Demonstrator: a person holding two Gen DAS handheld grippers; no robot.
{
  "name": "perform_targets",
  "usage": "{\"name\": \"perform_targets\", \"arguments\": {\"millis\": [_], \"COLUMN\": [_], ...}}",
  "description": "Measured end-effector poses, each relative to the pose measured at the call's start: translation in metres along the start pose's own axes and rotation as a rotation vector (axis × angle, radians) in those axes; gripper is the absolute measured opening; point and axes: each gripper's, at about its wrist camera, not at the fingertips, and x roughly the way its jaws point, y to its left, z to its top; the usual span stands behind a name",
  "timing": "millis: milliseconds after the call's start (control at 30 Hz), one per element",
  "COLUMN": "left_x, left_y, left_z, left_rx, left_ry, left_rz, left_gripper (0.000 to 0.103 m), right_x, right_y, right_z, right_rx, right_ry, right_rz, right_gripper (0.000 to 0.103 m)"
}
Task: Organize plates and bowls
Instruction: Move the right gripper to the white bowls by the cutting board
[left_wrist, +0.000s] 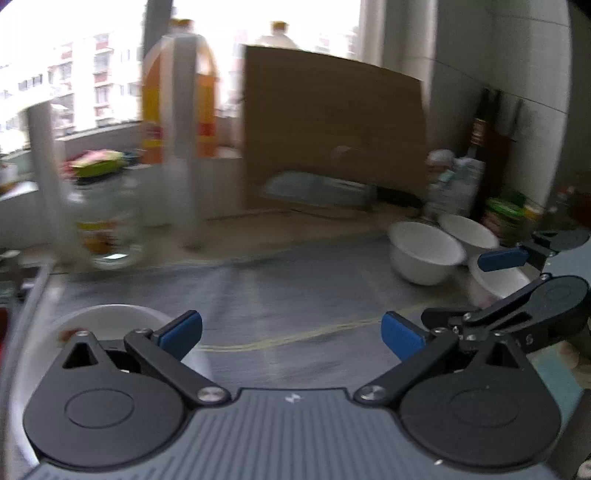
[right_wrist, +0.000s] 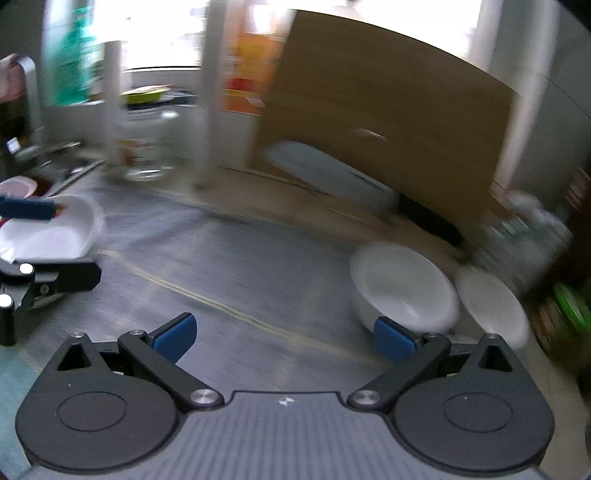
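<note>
I am holding both claws spread wide and empty above a grey counter (right_wrist: 258, 258). My right claw (right_wrist: 284, 338) is pointing toward two white bowls (right_wrist: 406, 288) sitting just ahead to its right, nearer this hand. My left claw (left_wrist: 291, 332) is hovering beside another white bowl (left_wrist: 107, 317) at its left.

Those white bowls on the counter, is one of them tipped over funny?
Yes. The nearest white bowl leans on its side, its opening tilted instead of facing up. The bowl behind it looks tilted too, though blur makes that less sure. No spill shows.
</note>
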Motion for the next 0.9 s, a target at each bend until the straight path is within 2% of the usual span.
{"name": "perform_targets", "arguments": {"millis": [167, 333, 433, 633, 767, 900], "left_x": [0.024, 0.044, 0.056, 0.073, 0.082, 0.090], "left_y": [-0.042, -0.087, -0.112, -0.153, -0.174, -0.189], "left_z": [0.001, 0.004, 0.007, 0.011, 0.007, 0.002], "left_rx": [0.049, 0.049, 0.042, 0.050, 0.067, 0.066], "left_ry": [0.028, 0.077, 0.107, 0.135, 0.149, 0.152], "left_rz": [-0.093, -0.121, -0.135, -0.115, -0.096, -0.075], "left_gripper": [0.102, 0.102, 0.102, 0.102, 0.102, 0.102], "right_x": [-0.007, -0.008, -0.006, 0.001, 0.002, 0.002], "right_y": [-0.054, -0.106, -0.125, -0.161, -0.184, -0.201], "right_z": [-0.027, -0.054, -0.065, -0.081, -0.079, -0.075], "right_rx": [0.088, 0.113, 0.101, 0.108, 0.110, 0.095], "right_ry": [0.015, 0.037, 0.045, 0.048, 0.024, 0.001], "right_rz": [-0.092, -0.104, -0.072, 0.028, 0.111, 0.131], "right_gripper": [0.103, 0.103, 0.103, 0.103, 0.103, 0.103]}}
